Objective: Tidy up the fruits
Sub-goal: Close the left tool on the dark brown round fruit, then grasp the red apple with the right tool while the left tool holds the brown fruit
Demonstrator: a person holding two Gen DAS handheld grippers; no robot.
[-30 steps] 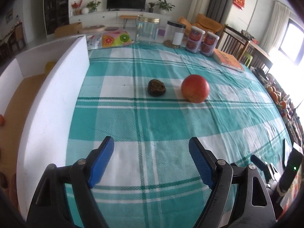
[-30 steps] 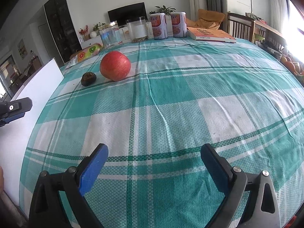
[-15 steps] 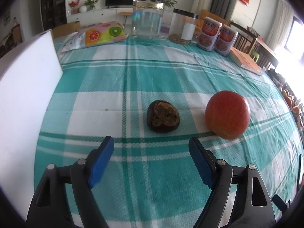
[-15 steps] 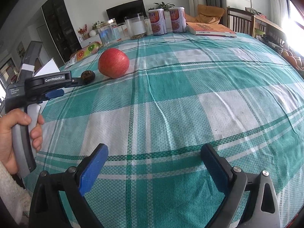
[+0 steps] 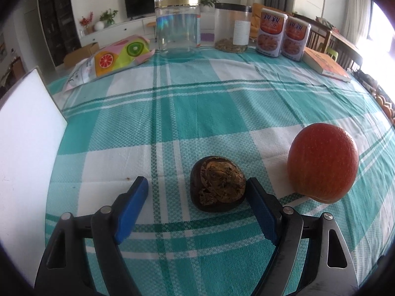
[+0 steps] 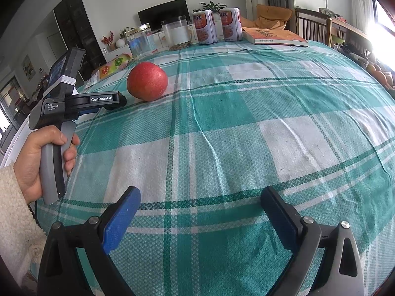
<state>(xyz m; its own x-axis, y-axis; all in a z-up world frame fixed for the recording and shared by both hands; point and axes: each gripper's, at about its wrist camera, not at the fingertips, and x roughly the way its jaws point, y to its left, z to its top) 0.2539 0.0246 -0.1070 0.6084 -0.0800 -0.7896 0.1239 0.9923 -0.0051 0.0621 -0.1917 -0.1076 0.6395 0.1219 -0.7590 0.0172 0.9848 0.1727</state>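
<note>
A dark brown shrivelled fruit (image 5: 218,183) lies on the green checked tablecloth (image 5: 197,113). My left gripper (image 5: 197,185) is open and low over the cloth, its jaws on either side of the fruit; the right pad (image 5: 259,207) is close to it, the left pad (image 5: 132,207) stands apart. A red apple (image 5: 323,165) sits just right of them, also in the right wrist view (image 6: 147,81). My right gripper (image 6: 200,197) is open and empty over bare cloth. There the left gripper's body (image 6: 81,102) hides the brown fruit.
A white box wall (image 5: 27,133) stands along the table's left side. At the far edge are a fruit-print bag (image 5: 108,60), two clear jars (image 5: 177,27), two cans (image 5: 284,37) and an orange book (image 5: 325,65).
My left gripper has moved forward and down from near the box until its open jaws straddle the brown fruit. The right gripper has barely moved.
</note>
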